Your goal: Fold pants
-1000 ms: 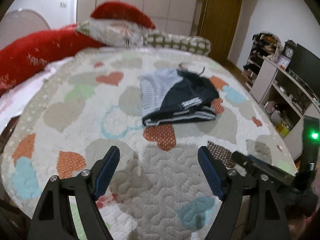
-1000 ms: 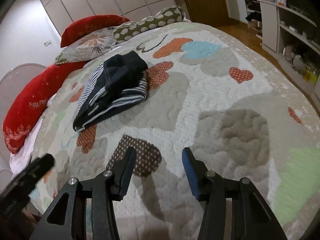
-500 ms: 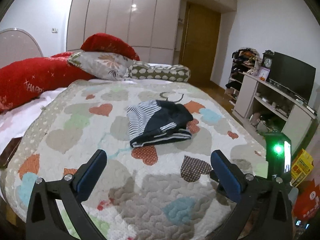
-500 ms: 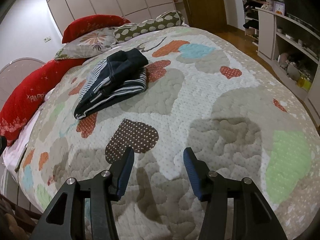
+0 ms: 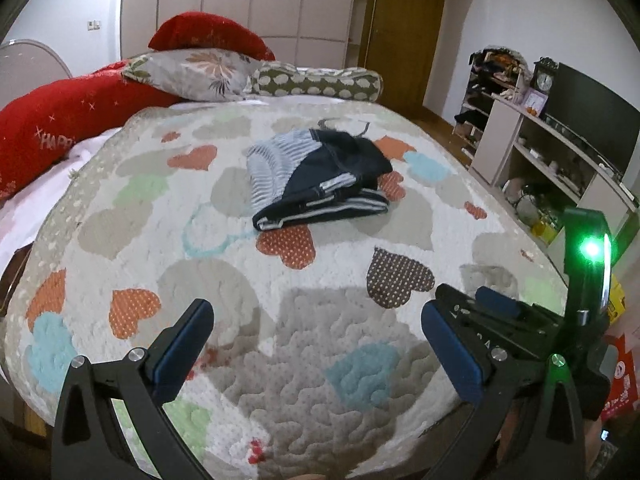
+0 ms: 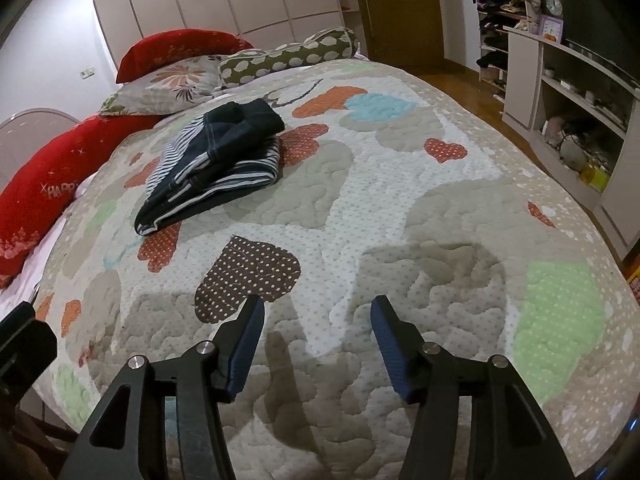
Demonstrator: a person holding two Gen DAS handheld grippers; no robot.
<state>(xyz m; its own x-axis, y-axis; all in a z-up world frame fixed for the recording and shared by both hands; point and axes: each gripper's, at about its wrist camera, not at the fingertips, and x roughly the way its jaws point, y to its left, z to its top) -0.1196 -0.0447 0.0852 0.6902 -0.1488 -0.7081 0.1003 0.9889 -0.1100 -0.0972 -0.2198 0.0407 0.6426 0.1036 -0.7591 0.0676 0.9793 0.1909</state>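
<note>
The pants [image 5: 316,182], dark navy with white stripes, lie folded in a compact stack on the heart-patterned quilt [image 5: 280,340], toward the middle of the bed. They also show in the right wrist view [image 6: 216,164]. My left gripper [image 5: 316,332] is open and empty, above the near end of the bed, well short of the pants. My right gripper [image 6: 318,320] is open and empty, also near the foot of the bed. The right gripper's body shows in the left wrist view [image 5: 520,320].
Red pillows [image 5: 72,120], a floral pillow [image 5: 192,72] and a green bolster [image 5: 316,80] lie at the head of the bed. A shelf unit [image 5: 560,168] with a TV stands to the right. A wooden door [image 5: 400,24] is at the back.
Both grippers have pulled back and risen away from the folded pants, which now look smaller and farther. The left gripper's jaws stand wider than one second ago.
</note>
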